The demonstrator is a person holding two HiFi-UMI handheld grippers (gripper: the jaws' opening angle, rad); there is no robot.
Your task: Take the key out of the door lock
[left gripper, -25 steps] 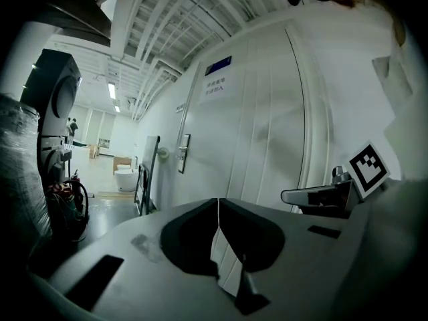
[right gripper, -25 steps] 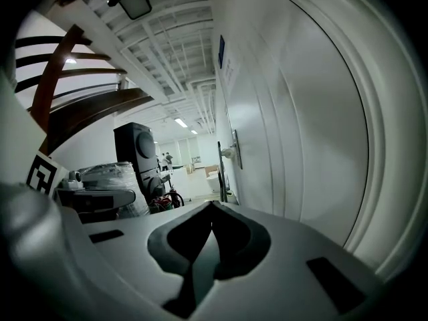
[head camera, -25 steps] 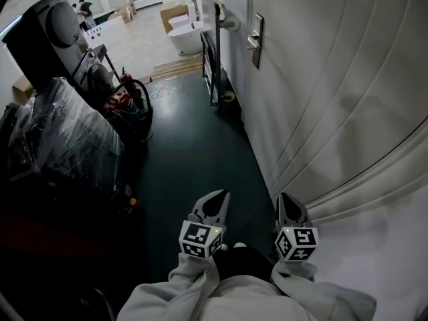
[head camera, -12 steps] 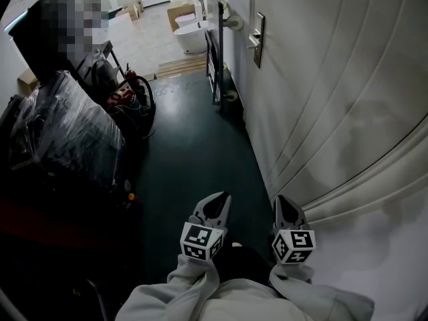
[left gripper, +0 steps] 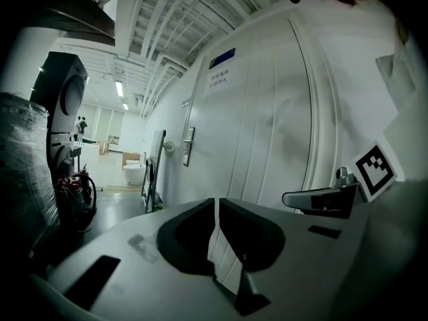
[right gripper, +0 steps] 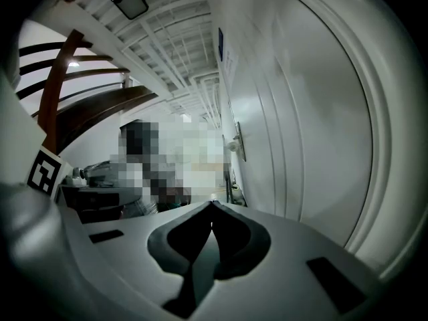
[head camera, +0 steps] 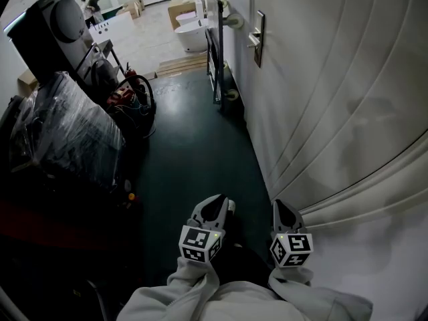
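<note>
The door's metal lock plate with its lever handle sits far ahead on the white door, also seen as the lock plate and the lock plate. It is too small to make out a key. My left gripper and right gripper are held low near my body, side by side, well short of the lock. The left gripper has its jaws together with nothing in them. The right gripper is shut too, tips touching, empty.
Dark green floor runs along the door. A plastic-wrapped stack and a black machine stand on the left, with red gear and cables. A metal frame leans by the door near the lock. A white toilet sits beyond.
Both grippers have stayed shut and sunk slightly in the head view. The view ahead has barely shifted.
</note>
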